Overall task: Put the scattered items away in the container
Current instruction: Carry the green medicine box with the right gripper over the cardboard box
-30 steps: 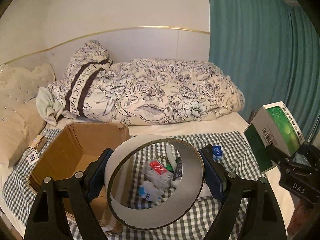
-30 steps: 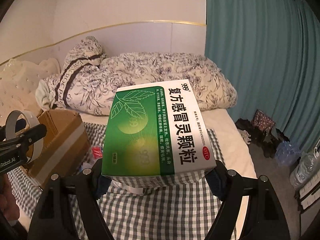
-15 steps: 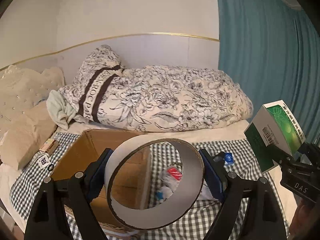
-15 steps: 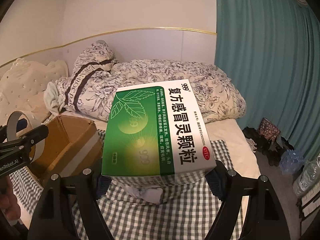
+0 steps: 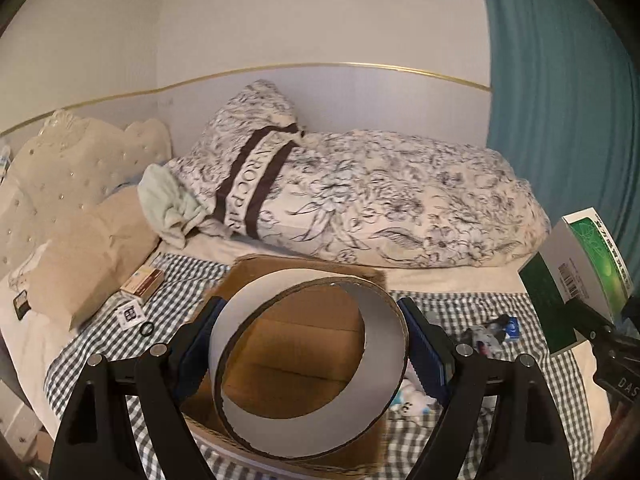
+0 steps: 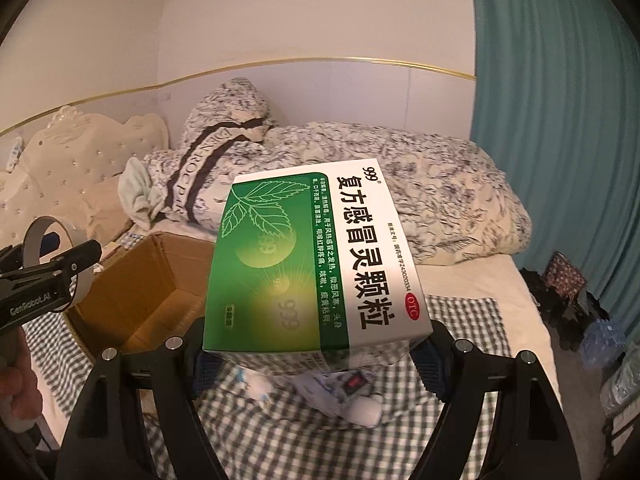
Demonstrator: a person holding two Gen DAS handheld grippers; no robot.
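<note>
- Both grippers have swung leftward across the bed since a second ago; the cardboard box [image 5: 304,320], formerly left of the tape ring, now sits straight behind it, and the loose clutter has slid to the right.
- Left gripper [image 5: 308,354]: blue pads pressed on either side of a wide tape ring [image 5: 248,328], white outside, brown inside; held upright, above the box opening.
- Right gripper [image 6: 316,356]: jaws clamped on the lower edges of a green-and-white medicine box [image 6: 316,256], carried flat, printed face up, above the checked cloth and just right of the cardboard box.
- Cardboard box: open, brown, flaps up, standing on the checked cloth [image 6: 300,440]; interior looks bare where visible.
- Scattered items, right of the box on the cloth: a small white packet with a red patch [image 6: 354,384], a small blue-and-white carton [image 5: 512,328], a white toy figure [image 5: 412,396]; others too blurred to tell.
- Left of the box: a flat brown-and-white carton [image 5: 142,282], a black ring [image 5: 147,329].
- Beyond: floral duvet [image 5: 380,204] rolled along the wall, beige pillow [image 5: 88,256], teal curtain [image 5: 560,100].
</note>
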